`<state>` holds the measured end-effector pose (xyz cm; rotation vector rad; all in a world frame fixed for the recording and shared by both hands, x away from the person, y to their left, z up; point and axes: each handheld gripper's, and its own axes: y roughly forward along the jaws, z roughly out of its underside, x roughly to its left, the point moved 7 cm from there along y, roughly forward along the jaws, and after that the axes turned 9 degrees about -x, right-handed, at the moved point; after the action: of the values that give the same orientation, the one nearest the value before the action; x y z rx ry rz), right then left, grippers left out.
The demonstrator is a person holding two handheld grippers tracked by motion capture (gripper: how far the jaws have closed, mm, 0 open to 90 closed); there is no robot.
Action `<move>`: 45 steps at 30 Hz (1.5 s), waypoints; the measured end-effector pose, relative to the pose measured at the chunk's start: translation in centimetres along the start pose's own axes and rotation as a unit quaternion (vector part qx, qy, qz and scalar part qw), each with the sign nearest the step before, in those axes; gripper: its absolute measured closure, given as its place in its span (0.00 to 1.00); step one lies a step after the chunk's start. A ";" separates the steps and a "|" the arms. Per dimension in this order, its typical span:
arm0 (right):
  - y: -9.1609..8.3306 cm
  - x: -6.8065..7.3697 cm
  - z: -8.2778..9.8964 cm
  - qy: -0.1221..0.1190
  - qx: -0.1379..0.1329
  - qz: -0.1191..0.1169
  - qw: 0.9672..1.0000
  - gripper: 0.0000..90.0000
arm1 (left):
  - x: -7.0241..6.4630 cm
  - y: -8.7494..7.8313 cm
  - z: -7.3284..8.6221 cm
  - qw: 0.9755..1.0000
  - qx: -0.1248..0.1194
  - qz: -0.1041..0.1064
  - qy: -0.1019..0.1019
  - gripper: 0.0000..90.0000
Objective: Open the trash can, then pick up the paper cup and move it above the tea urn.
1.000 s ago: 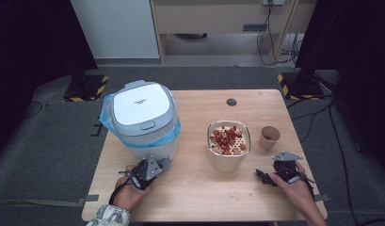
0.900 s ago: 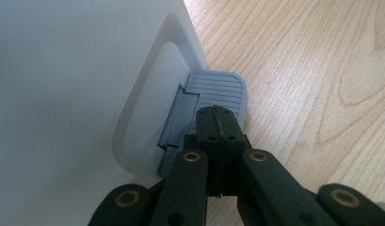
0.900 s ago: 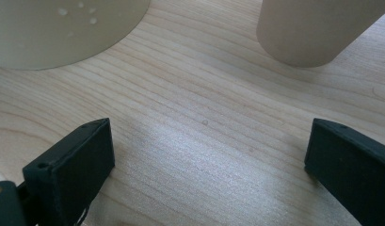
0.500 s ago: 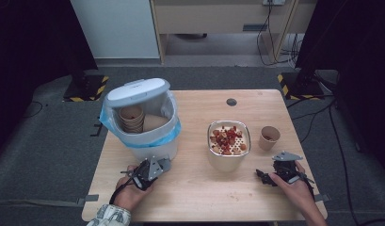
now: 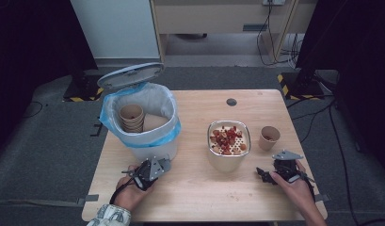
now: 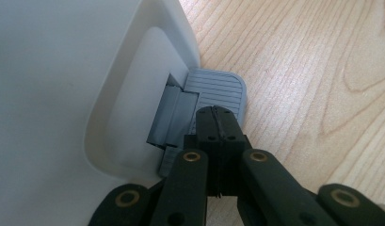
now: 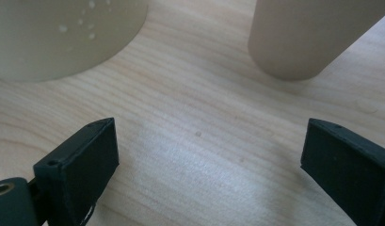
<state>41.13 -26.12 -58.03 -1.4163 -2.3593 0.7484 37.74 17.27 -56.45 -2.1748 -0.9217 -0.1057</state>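
Since the earlier frames the bin's [image 5: 148, 136] lid [image 5: 130, 75] has swung from flat to fully raised at upper left, baring stacked cups [image 5: 132, 117] inside, while both hands kept their places. The wooden table [image 5: 195, 197] stands on grey floor [image 5: 39, 155] before a cabinet [image 5: 218, 16]. The left gripper [image 6: 217, 117], jaws shut and empty, presses the grey pedal [image 6: 218, 89] at the bin's foot; the right gripper [image 7: 209, 150], jaws wide though just closing slightly, holds nothing, with bowl [image 7: 63, 33] and cup [image 7: 303, 33] beyond.

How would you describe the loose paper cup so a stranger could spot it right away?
Start at the wooden table, then find the bowl of red bits right of the bin. The cup stands just right of that bowl, upright and alone, unlike the stacked cups inside the bin.
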 end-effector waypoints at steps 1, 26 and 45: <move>-0.1 -0.2 -0.3 0.000 -0.007 0.006 1.000 0.06 | 0.0 0.0 0.0 1.000 0.000 0.000 -0.001 1.00; -0.9 -3.4 -2.8 0.057 -0.057 0.059 0.995 0.08 | 0.1 0.0 0.0 1.000 -0.002 0.002 -0.004 1.00; 0.2 -4.5 -5.4 0.078 -0.086 0.061 0.991 0.09 | 0.1 0.0 0.1 1.000 -0.003 0.003 -0.005 1.00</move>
<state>46.07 -28.43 -53.65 -1.6375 -2.2793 0.4531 37.78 17.37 -56.44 -2.1860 -0.9217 -0.0941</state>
